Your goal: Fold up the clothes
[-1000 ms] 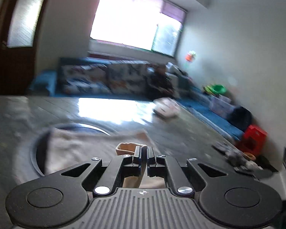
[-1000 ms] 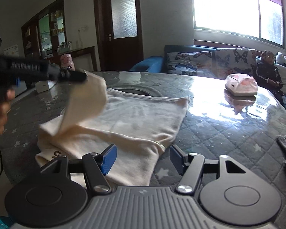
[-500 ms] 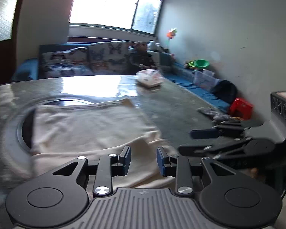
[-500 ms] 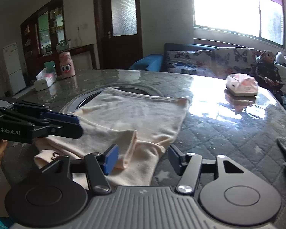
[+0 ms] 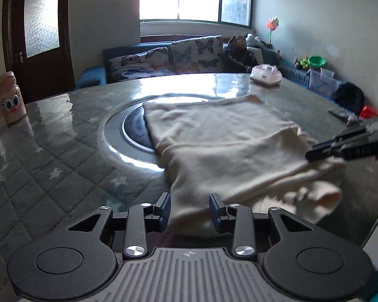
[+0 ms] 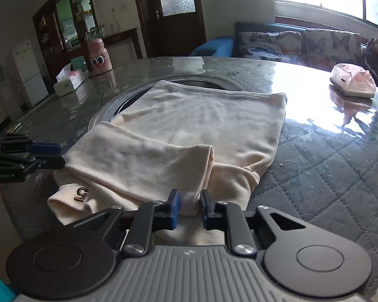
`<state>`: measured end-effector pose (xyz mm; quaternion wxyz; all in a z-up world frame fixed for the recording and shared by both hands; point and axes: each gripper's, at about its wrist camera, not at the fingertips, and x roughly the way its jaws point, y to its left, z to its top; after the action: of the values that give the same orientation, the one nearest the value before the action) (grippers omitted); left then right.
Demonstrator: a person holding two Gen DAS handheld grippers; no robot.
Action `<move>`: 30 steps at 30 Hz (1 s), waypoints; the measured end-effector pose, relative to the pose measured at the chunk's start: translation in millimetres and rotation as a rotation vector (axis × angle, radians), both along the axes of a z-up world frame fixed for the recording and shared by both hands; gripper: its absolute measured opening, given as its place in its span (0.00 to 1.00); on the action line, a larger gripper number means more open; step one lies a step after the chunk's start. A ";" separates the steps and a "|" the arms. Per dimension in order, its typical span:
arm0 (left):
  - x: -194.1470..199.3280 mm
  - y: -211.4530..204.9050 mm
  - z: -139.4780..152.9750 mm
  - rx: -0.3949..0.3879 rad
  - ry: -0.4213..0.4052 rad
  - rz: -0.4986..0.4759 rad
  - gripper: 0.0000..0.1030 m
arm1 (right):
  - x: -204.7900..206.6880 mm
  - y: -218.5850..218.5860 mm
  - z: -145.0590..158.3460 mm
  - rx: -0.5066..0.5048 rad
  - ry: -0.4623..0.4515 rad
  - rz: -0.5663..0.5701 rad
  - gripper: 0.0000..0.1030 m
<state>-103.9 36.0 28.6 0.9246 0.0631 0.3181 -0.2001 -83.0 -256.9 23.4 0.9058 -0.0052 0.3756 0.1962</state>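
Note:
A cream garment (image 5: 226,146) (image 6: 201,125) lies flat on the quilted grey table (image 6: 327,163), partly over a round inset. One sleeve (image 6: 143,161) is folded across its near part. A brown "5" patch (image 6: 81,193) shows at the near left corner. My left gripper (image 5: 190,210) hangs at the garment's near edge. Its jaws are opening, with cloth between them but not pressed. My right gripper (image 6: 190,207) is closing, and a bunch of the cream fabric is pinched between its pads. Each gripper shows at the side of the other's view, the left gripper (image 6: 61,155) and the right fingers (image 5: 340,146).
A pink tissue pack (image 6: 352,83) lies at the far right of the table. A pink bottle (image 6: 100,55) and a white tissue box (image 6: 69,81) stand at the far left. The round inset (image 5: 128,130) shows beside the garment. Grey items (image 5: 340,113) lie near the right edge.
The left gripper let go of the sleeve, which now lies folded across the garment, then dropped to the near edge with jaws apart. The right gripper's jaws closed on the near fabric.

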 end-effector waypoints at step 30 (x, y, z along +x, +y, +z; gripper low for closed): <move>0.4 -10.9 13.5 0.043 -0.063 -0.142 0.07 | -9.1 2.8 30.5 -0.071 -0.112 -0.019 0.12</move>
<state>-103.5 25.1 42.1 0.9160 0.1117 0.2878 -0.2563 -92.2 -254.1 53.9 0.9264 -0.0448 0.3311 0.1737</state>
